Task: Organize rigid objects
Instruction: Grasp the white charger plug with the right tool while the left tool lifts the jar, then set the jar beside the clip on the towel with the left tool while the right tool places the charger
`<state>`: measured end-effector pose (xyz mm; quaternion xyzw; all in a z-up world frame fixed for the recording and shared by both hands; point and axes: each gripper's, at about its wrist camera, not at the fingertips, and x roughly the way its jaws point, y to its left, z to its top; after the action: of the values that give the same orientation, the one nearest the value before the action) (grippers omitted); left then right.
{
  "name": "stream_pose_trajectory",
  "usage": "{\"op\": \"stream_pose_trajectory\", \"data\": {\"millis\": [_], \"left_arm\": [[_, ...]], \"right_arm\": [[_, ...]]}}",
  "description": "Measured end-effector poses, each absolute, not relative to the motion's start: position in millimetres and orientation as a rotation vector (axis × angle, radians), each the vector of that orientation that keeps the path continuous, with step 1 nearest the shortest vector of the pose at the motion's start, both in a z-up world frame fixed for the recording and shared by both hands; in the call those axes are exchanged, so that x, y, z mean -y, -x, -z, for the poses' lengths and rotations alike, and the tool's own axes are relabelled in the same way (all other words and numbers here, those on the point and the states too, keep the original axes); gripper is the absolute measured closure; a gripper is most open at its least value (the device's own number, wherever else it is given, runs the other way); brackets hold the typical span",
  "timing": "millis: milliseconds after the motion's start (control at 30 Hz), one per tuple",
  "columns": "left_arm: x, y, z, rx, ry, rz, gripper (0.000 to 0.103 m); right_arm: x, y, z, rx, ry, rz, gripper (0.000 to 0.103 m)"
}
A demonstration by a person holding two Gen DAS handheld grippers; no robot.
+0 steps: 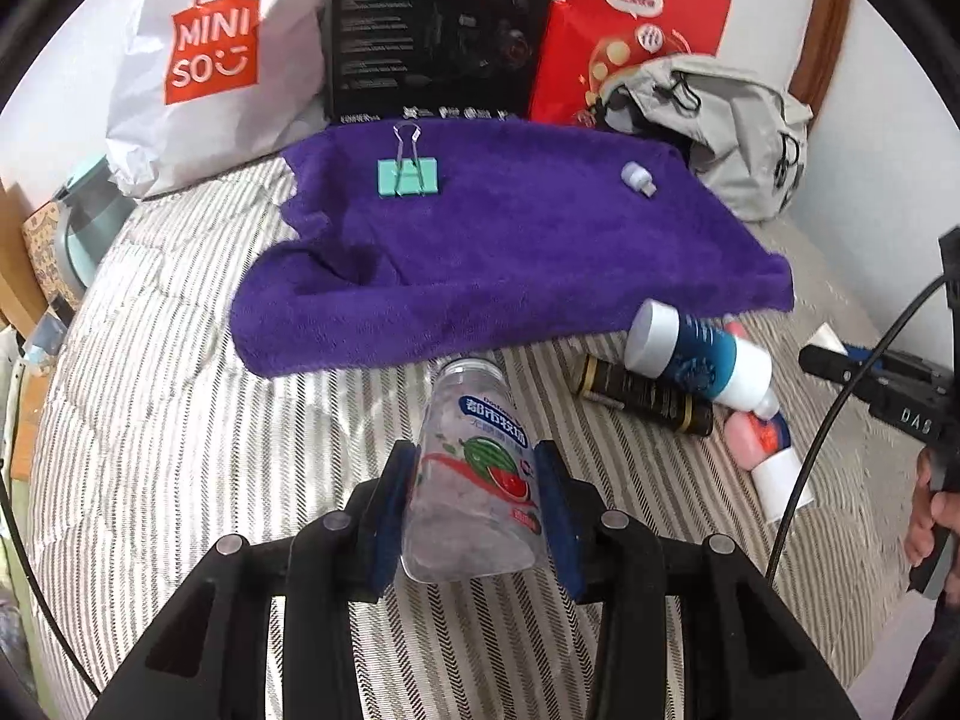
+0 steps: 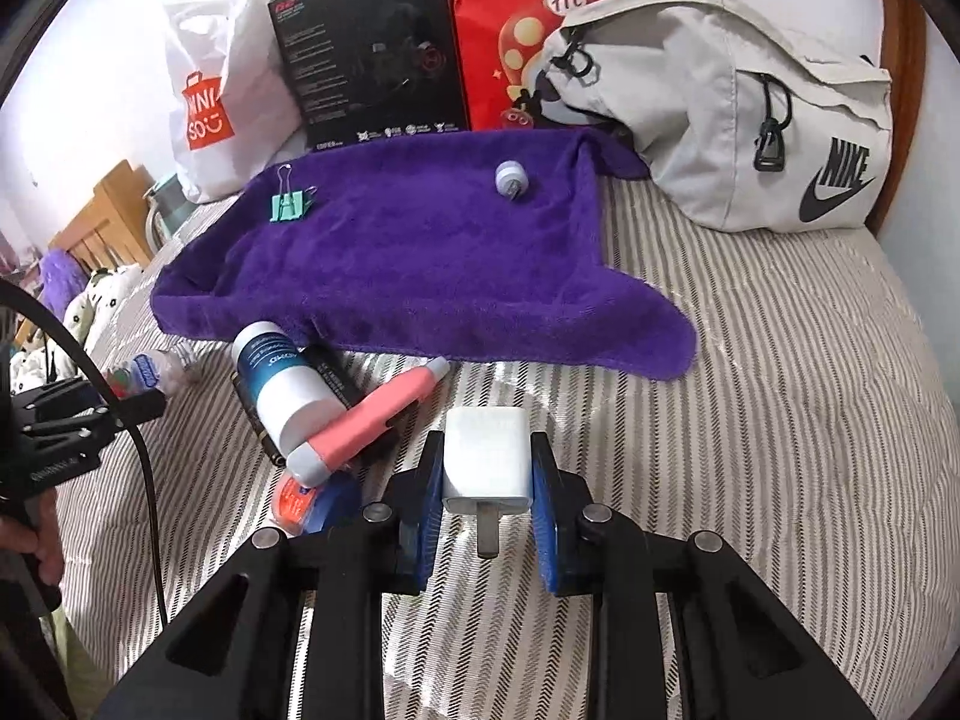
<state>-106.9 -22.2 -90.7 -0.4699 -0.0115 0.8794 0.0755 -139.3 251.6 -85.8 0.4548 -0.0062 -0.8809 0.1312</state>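
The left gripper point(image 1: 477, 501) is pinching a clear plastic bottle point(image 1: 474, 468) with a watermelon label, held above the striped bed point(image 1: 180, 420) just before the near edge of the purple towel point(image 1: 510, 252). The right gripper point(image 2: 487, 501) is pinching a white charger point(image 2: 487, 459) by its sides, with the prongs pointing back to the camera. On the towel a green binder clip point(image 1: 409, 176) and a small white cap-like piece point(image 1: 637, 178) already lie well apart, so I judge the towel to be the place where the things are collected.

The remaining pile lies on the bed near the towel: a blue-and-white bottle point(image 2: 282, 381), a dark tube point(image 1: 645, 396), a pink tube point(image 2: 369, 420) and an orange-and-blue item point(image 2: 312, 501).

What could go wrong: the clear bottle is smooth and round (and looks empty, so light), and it may slip or rotate between the pads. The towel is soft and wrinkled, so a bottle released there may roll off. Both grippers are close; their cables could catch on each other.
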Motion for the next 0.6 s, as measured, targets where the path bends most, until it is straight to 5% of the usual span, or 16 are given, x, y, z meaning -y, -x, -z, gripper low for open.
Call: {"op": "stream_pose_trajectory", "data": {"millis": [367,600], "left_arm": [[1.1,109.1,106.4,-0.169,1.434,-2.657,0.062],[4.9,105.4,103.9,-0.141,1.419,-2.656,0.064]], "right_arm": [[-246.0,137.6,91.6,0.011,-1.346,2.516,0.077],[-241.5,135.1,89.8,-0.008,-1.345,2.507,0.077]]}}
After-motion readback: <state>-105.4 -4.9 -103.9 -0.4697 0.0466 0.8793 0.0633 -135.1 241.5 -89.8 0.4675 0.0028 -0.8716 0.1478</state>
